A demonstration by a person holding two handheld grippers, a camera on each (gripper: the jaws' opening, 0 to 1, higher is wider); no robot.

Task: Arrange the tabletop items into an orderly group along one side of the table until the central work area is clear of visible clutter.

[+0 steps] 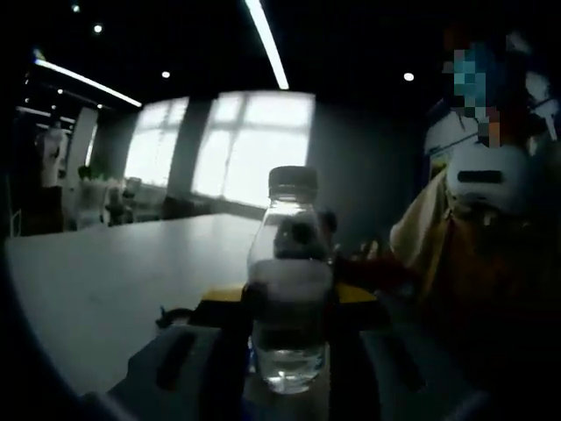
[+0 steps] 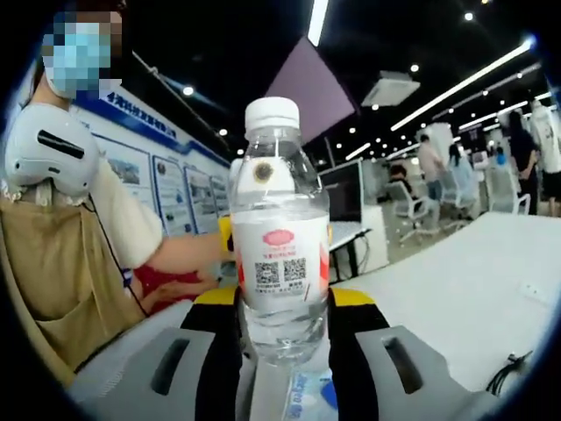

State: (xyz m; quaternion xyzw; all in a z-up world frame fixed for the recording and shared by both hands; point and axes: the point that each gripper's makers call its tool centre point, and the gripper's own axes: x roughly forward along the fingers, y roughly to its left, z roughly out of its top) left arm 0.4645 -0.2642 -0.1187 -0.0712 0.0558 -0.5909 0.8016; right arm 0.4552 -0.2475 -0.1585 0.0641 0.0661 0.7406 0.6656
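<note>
Both grippers clamp one clear water bottle (image 1: 287, 281) upright between their jaws: left gripper (image 1: 289, 351) and right gripper (image 2: 282, 351) face each other across it. One white table (image 1: 105, 281) stretches beyond, in an office with bright windows (image 1: 254, 149), ceiling light strips (image 2: 465, 83) and one person in a tan apron (image 2: 53, 272) close by.

From my feed, the left gripper view has big bright windows (image 1: 237, 145) at the back and ceiling light strips (image 1: 267, 44) overhead. The right gripper view has a wall of posters (image 2: 166, 180), a dark monitor (image 2: 346, 193), office chairs (image 2: 405, 203) and people standing (image 2: 431, 162) farther back.
</note>
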